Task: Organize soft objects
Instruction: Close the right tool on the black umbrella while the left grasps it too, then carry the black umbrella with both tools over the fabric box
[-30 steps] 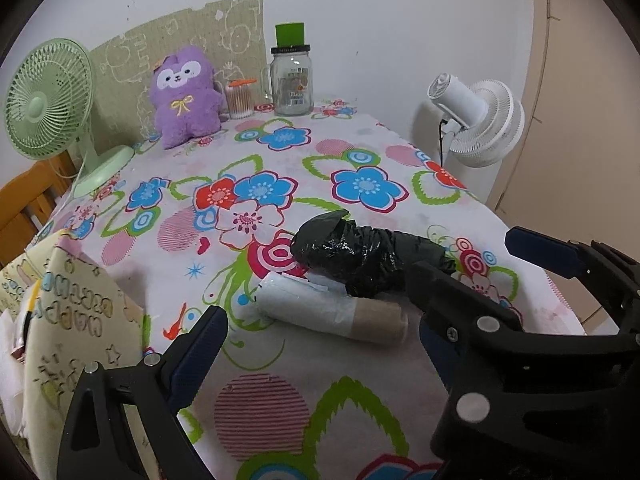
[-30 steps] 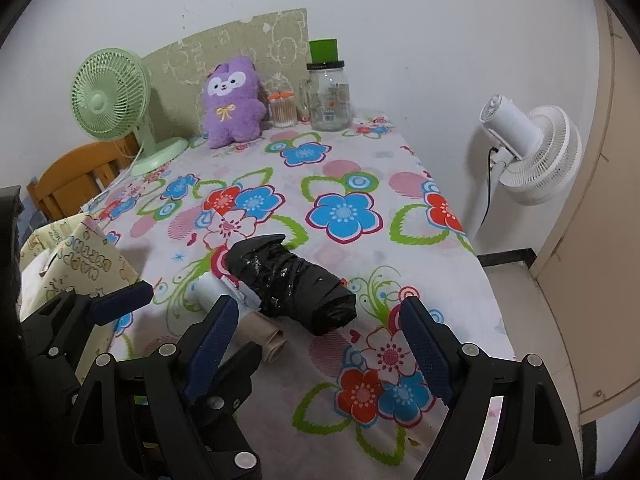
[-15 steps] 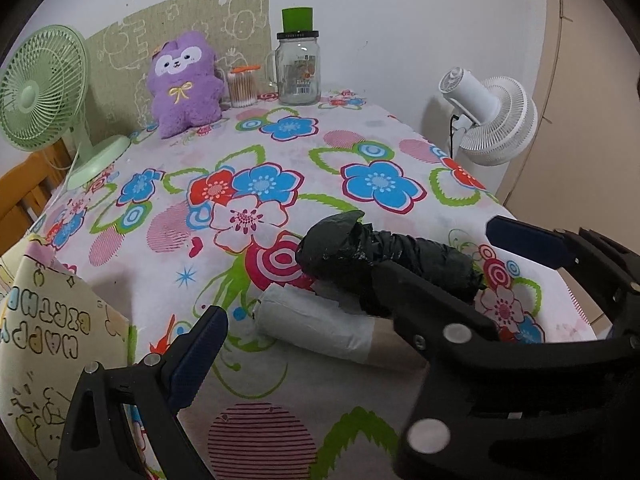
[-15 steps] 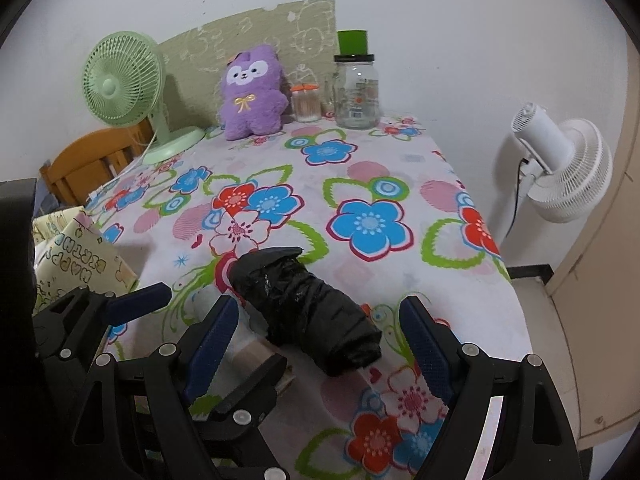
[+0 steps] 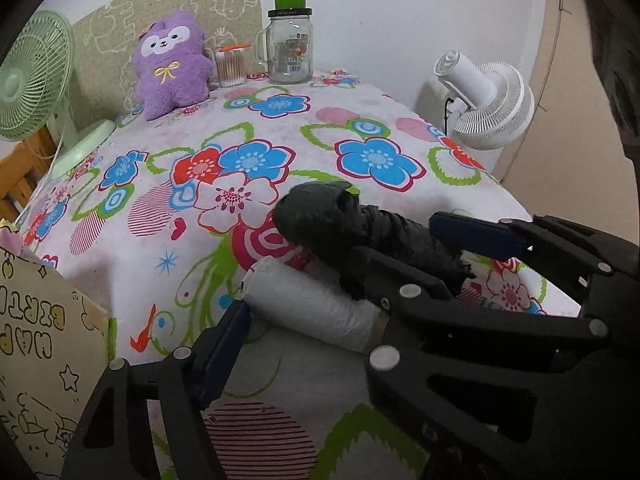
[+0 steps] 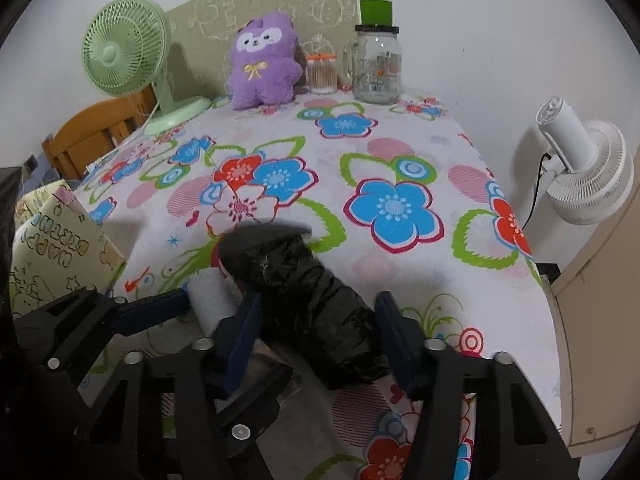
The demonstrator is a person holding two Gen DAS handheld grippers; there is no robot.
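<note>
A home room: a table under a flowered cloth (image 6: 400,280) stands against a white wall, with a purple plush toy (image 6: 262,62), a glass jar (image 6: 376,68) and a green desk fan (image 6: 120,46) along the top of the frame, and a wooden chair (image 6: 88,136) at left.

Two rolls (image 6: 308,300) side by side near table (image 6: 400,148) front — plush toy (image 6: 262,62), jar (image 6: 376,68) behind

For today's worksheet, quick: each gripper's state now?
Left gripper: just been closing, white roll between jaws; grip unclear.
Right gripper: just been closing, black roll between jaws; grip unclear.
</note>
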